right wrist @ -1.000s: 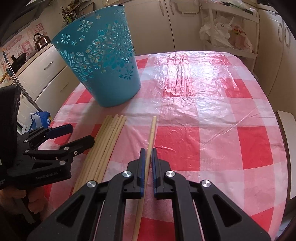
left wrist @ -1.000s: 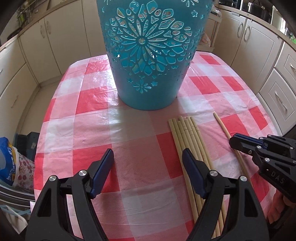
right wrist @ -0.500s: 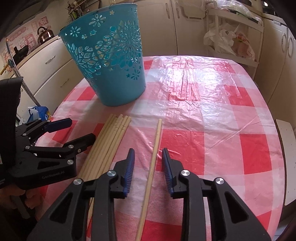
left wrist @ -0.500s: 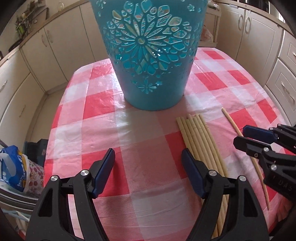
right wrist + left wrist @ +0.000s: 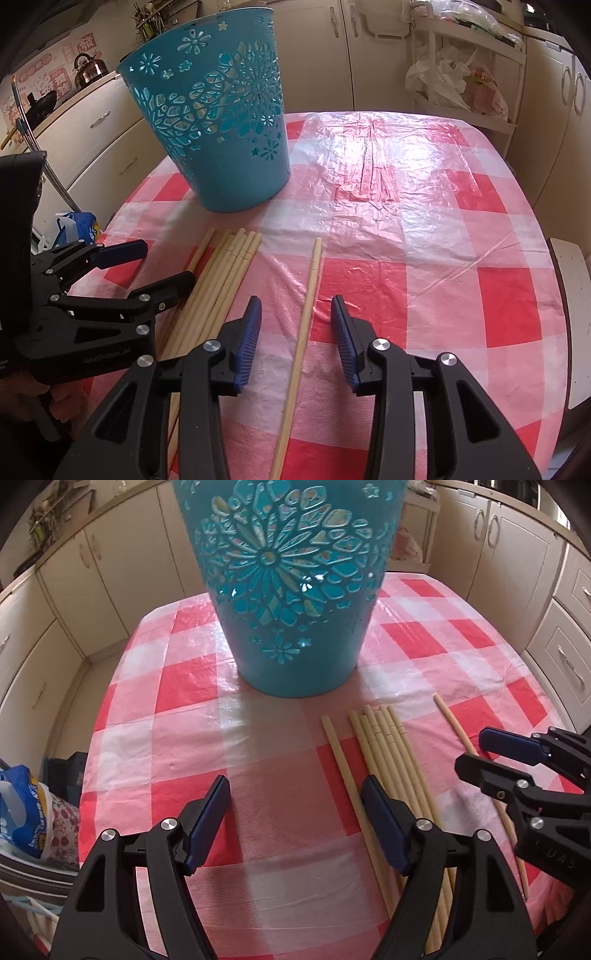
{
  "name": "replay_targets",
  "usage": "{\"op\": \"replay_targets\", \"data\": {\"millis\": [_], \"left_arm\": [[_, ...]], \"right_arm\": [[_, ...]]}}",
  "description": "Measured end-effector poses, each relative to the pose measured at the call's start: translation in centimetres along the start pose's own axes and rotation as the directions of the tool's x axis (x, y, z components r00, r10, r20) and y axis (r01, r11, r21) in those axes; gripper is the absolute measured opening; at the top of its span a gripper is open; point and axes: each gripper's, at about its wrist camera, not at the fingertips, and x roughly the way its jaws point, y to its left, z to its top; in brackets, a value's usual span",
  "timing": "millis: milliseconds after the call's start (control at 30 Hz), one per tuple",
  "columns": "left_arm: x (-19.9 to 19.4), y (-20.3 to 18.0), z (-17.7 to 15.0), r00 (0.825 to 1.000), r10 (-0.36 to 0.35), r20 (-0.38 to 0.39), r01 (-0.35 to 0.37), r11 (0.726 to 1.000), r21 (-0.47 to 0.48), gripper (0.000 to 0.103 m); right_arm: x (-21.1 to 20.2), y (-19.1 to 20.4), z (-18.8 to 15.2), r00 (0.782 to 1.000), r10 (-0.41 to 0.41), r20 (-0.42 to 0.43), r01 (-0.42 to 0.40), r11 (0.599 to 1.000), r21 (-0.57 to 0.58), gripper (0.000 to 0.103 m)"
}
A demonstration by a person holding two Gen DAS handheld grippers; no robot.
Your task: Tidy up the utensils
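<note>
A tall teal cut-out basket (image 5: 288, 590) (image 5: 221, 129) stands on the red-checked tablecloth (image 5: 258, 812). Several wooden chopsticks (image 5: 388, 746) (image 5: 229, 266) lie bundled in front of it, with one chopstick (image 5: 340, 753) a little apart on the left. My left gripper (image 5: 295, 786) (image 5: 166, 264) is open just left of the bundle, its right finger over the sticks. A single chopstick (image 5: 312, 280) (image 5: 454, 723) lies flat further right. My right gripper (image 5: 296, 306) (image 5: 474, 751) straddles it with its jaws opening, and the pads do not touch it.
Cream kitchen cabinets (image 5: 92, 572) ring the table. A white rack with plastic bags (image 5: 461, 85) stands behind it. A blue bag (image 5: 22, 812) sits on the floor at the left, and a white stool (image 5: 569, 314) stands by the table's right edge.
My right gripper has opened off the single chopstick, which now lies loose on the cloth. One stick has slid left out of the bundle. The left gripper stays open.
</note>
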Motion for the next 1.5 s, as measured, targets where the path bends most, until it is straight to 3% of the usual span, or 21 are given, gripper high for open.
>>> {"op": "replay_targets", "data": {"millis": [167,267,467,533,600,667,833,1233,1500], "left_arm": [[-0.1,0.1,0.2,1.0,0.004,0.002,-0.004,1.0,0.004,0.069],[-0.1,-0.1,0.3,1.0,-0.015,0.009,0.015,1.0,0.013,0.058],[-0.1,-0.7,0.7,0.998,-0.064,0.025,0.062,0.997,0.055,0.027],[-0.1,-1.0,0.8,0.995,-0.102,0.02,0.099,0.99,0.103,0.016],[-0.2,-1.5,0.8,0.988,-0.154,0.004,0.151,0.973,0.174,0.013],[-0.2,-1.3,1.0,0.976,-0.213,-0.036,0.215,0.952,0.217,0.009],[-0.1,0.4,1.4,0.95,-0.297,-0.094,0.31,0.933,0.181,0.005],[-0.6,-1.5,0.9,0.987,-0.151,-0.052,0.16,0.945,0.285,0.005],[-1.4,-0.5,0.9,0.996,-0.091,0.004,0.087,0.959,0.268,0.005]], "right_arm": [[0.0,0.1,0.0,1.0,-0.012,0.001,0.012,1.0,-0.011,0.039],[0.2,0.3,0.1,1.0,-0.025,0.003,0.025,1.0,-0.019,0.039],[0.7,0.8,0.6,0.998,-0.063,0.0,0.063,0.997,-0.045,0.039],[0.9,1.3,0.7,0.995,-0.101,-0.009,0.1,0.991,-0.088,0.029],[0.9,1.8,0.7,0.994,-0.101,-0.028,0.097,0.988,-0.122,0.011],[0.9,1.9,0.6,0.995,-0.092,-0.043,0.086,0.987,-0.133,0.008],[0.7,0.8,0.8,0.997,-0.026,-0.075,0.02,0.997,-0.08,0.007],[0.9,2.0,0.8,0.995,-0.079,-0.068,0.069,0.988,-0.137,0.007],[0.7,0.1,0.8,0.997,0.031,-0.072,-0.031,0.999,-0.01,0.006]]}}
